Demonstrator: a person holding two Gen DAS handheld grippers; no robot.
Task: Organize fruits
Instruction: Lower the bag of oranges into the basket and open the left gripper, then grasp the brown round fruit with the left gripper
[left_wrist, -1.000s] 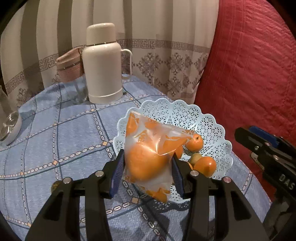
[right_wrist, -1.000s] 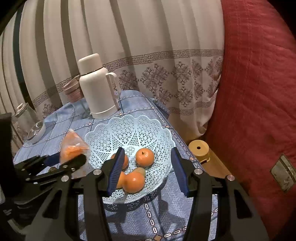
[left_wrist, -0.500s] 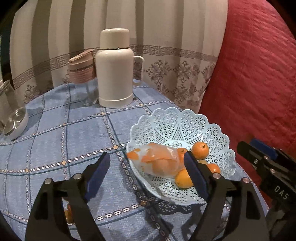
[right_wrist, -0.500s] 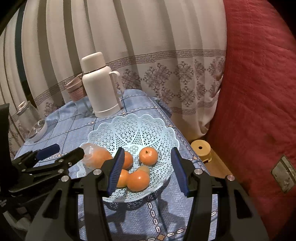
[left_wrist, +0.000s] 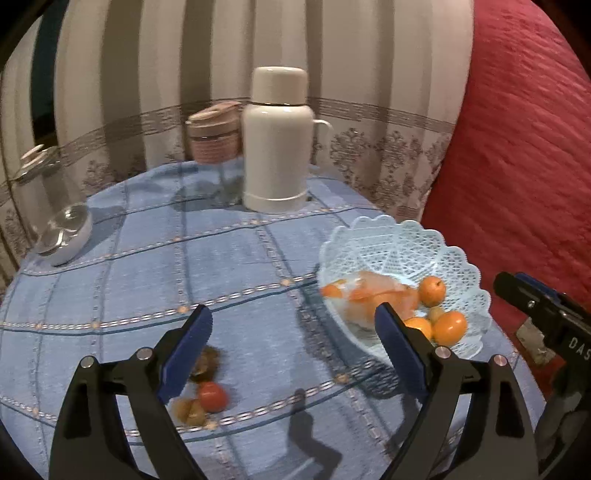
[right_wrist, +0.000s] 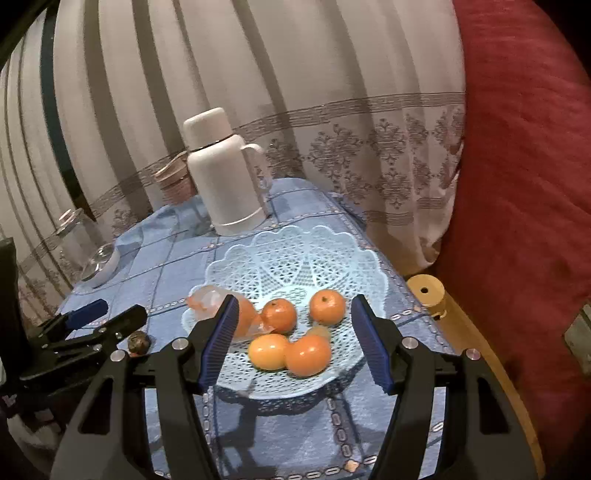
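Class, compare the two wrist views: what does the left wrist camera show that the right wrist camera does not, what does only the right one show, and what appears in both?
Only the left wrist view shows the small red fruit and the husked yellowish fruits lying on the tablecloth near its left finger.

Only the right wrist view shows the yellow stool on the floor beside the table.

Both show the lace basket holding loose oranges and a plastic bag of oranges, plus the white thermos.

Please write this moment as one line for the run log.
left gripper: jaws just opened, empty | bag of oranges: lying in basket | right gripper: jaws just opening, empty | small fruits: on tablecloth
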